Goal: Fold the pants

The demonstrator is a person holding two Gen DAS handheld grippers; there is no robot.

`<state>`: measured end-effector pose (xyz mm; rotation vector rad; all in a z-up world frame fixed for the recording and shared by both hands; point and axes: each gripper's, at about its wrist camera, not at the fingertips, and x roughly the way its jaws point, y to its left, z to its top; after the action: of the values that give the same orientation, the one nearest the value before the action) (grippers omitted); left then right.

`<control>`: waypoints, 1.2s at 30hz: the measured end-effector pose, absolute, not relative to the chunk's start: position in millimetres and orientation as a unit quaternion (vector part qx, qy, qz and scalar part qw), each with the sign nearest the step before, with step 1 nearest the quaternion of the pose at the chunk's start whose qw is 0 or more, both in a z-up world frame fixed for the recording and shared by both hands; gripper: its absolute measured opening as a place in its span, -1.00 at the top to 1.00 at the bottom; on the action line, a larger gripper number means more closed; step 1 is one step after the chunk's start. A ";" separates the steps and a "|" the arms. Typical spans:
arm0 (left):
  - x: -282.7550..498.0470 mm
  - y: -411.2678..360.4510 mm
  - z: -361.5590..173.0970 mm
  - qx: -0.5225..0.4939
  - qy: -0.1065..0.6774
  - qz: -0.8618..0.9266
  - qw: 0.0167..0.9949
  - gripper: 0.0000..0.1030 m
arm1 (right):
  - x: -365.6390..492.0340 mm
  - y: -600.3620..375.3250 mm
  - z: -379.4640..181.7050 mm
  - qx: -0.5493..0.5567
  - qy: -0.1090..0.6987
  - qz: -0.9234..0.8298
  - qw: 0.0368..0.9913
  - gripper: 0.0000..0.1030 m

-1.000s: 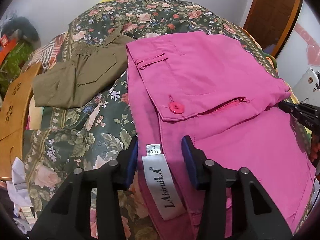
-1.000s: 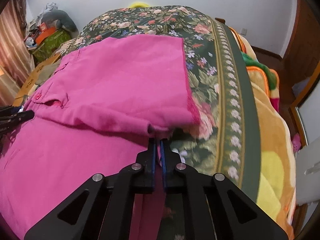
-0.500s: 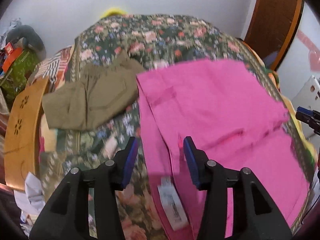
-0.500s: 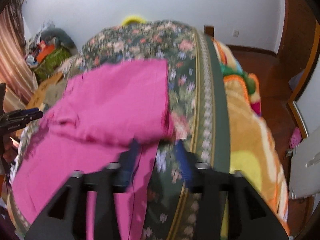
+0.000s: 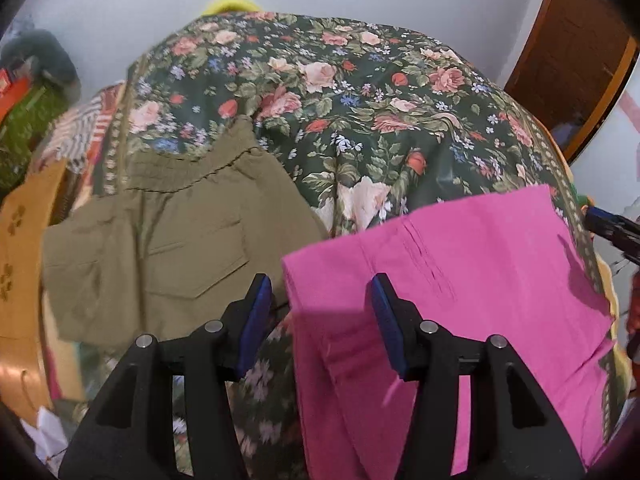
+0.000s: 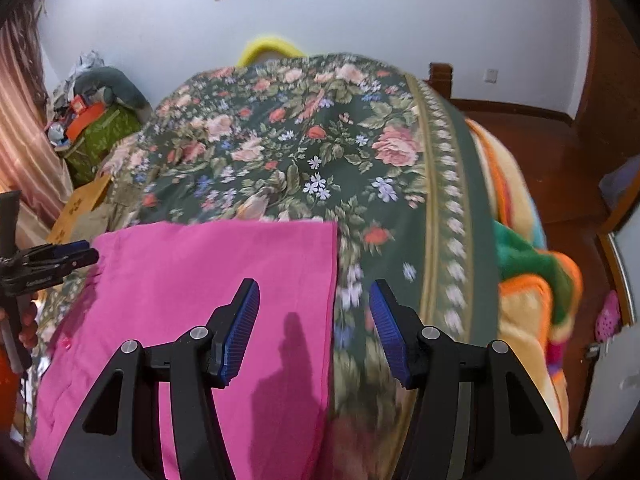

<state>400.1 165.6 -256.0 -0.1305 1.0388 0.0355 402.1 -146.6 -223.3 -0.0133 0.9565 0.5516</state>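
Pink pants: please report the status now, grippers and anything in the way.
Left gripper open, right gripper open, both empty. Pink pants lie folded flat on the bed cover. Green shorts beside them, apart, not blocking.

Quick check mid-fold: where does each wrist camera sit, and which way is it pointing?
Left wrist: behind the open left gripper, over the pink pants' left edge, olive pants beside.
Right wrist: behind the open right gripper, over the pants' right edge.
Both share the pink pants, floral bedspread, and each other's gripper.
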 end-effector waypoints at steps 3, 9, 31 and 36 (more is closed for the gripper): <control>408.8 163.6 -263.6 -0.062 0.494 0.000 0.867 -0.01 | 425.4 -137.2 -241.6 -0.007 0.471 0.269 0.840 -0.03; 411.6 155.5 -269.3 -0.052 0.493 -0.019 0.868 0.43 | 435.5 -118.9 -251.6 -0.007 0.465 0.288 0.837 0.53; 395.5 170.5 -243.8 -0.006 0.471 0.079 0.879 0.01 | 422.0 -86.1 -191.1 -0.095 0.418 0.280 0.859 0.04; 360.8 158.3 -219.6 -0.020 0.461 0.045 0.886 -0.14 | 371.6 -117.5 -174.9 -0.076 0.411 0.311 0.853 0.04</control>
<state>360.8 158.3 -219.6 -0.0414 0.9593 0.0939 371.6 -117.5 -174.9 -0.1605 0.8649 0.6543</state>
